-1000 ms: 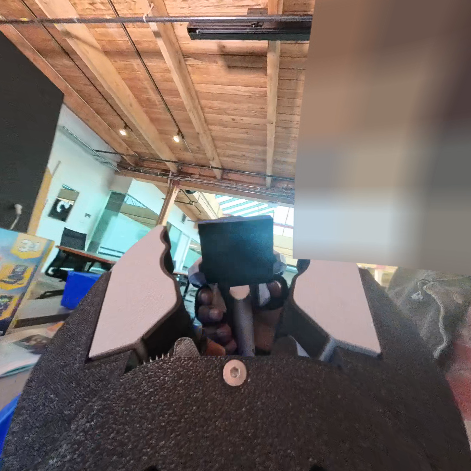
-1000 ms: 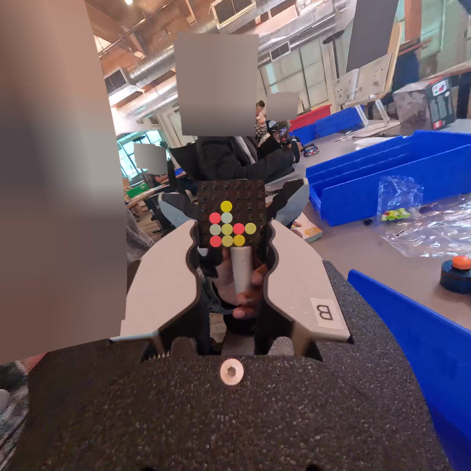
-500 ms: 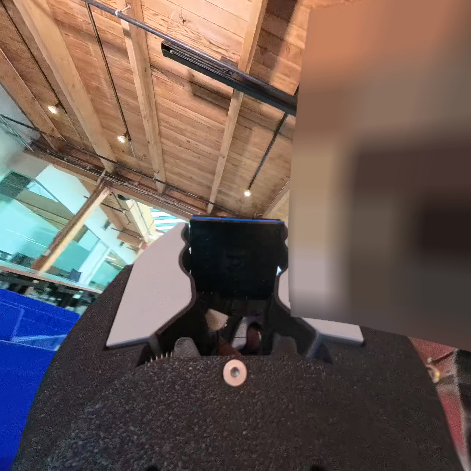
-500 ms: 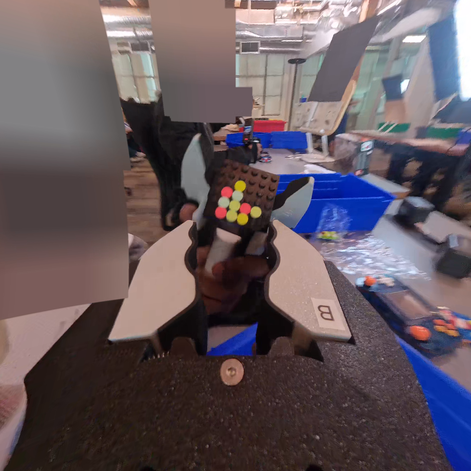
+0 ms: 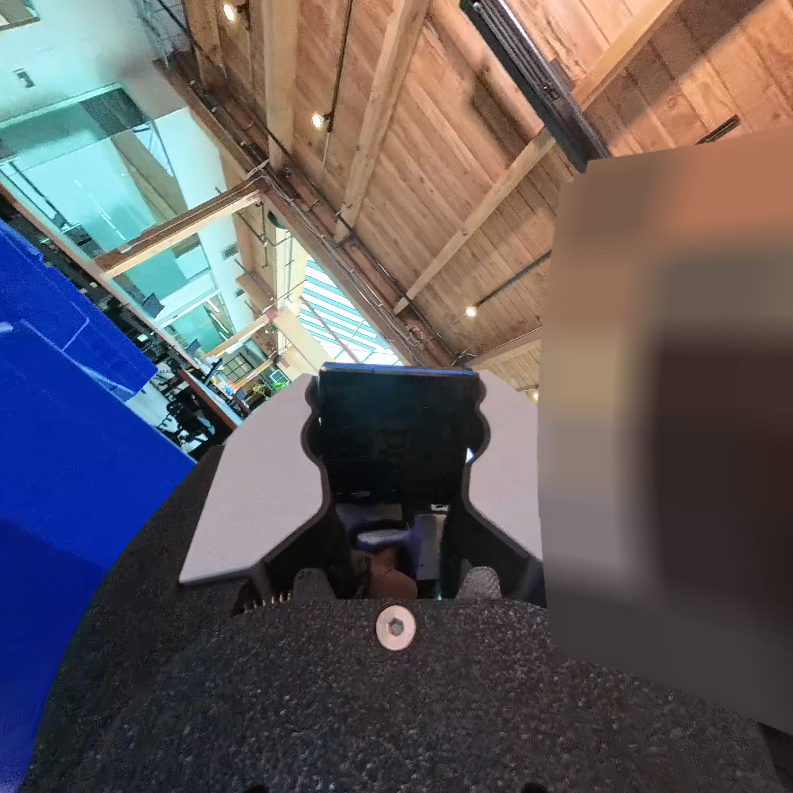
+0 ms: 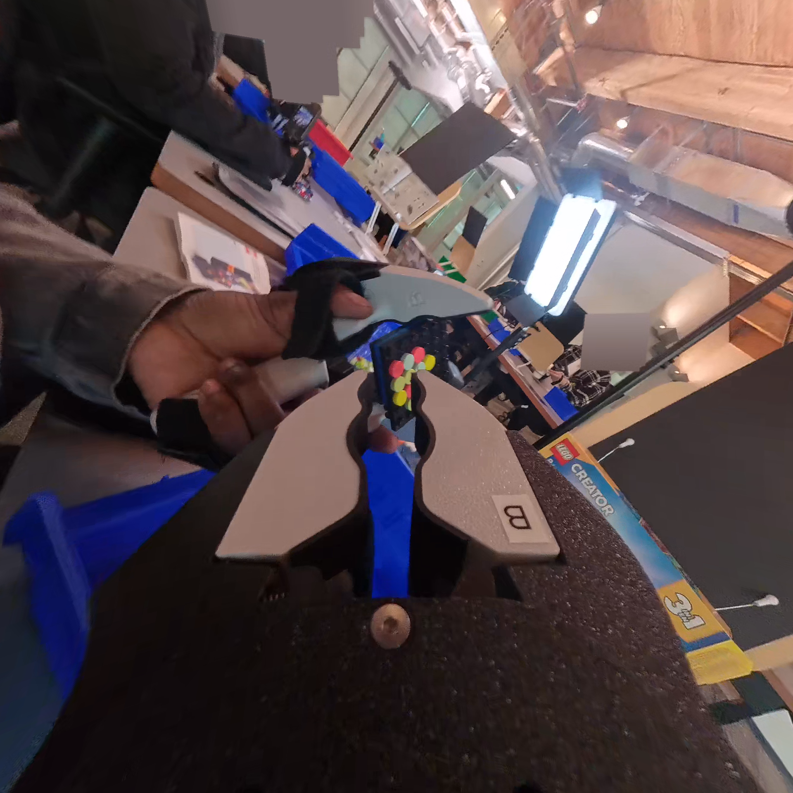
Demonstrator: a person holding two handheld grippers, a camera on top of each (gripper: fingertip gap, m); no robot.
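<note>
A black studded plate (image 5: 394,420) shows its back in the left wrist view. My left gripper (image 5: 397,386) is shut on its two side edges. In the right wrist view the plate (image 6: 429,339) is turned nearly edge-on and carries several red, yellow and pale green round tiles (image 6: 403,369). My right gripper (image 6: 394,382) has its jaws close together on the lower part of the plate, one on each face. A bare hand (image 6: 214,334) holds the left gripper, and one of its fingers (image 6: 420,300) lies along the plate's top edge. The other finger is hidden.
A blue bin (image 5: 64,429) is close on the left. Another blue bin (image 6: 390,493) lies under the right gripper. A toy box (image 6: 600,515) and a black panel (image 6: 708,472) are at the right. A booklet (image 6: 223,257) lies on the table, and a person (image 6: 150,86) sits beyond it.
My left gripper went from wide open to shut on the plate. My right gripper's jaws narrowed and now flank the plate's faces. Both views have rolled sideways.
</note>
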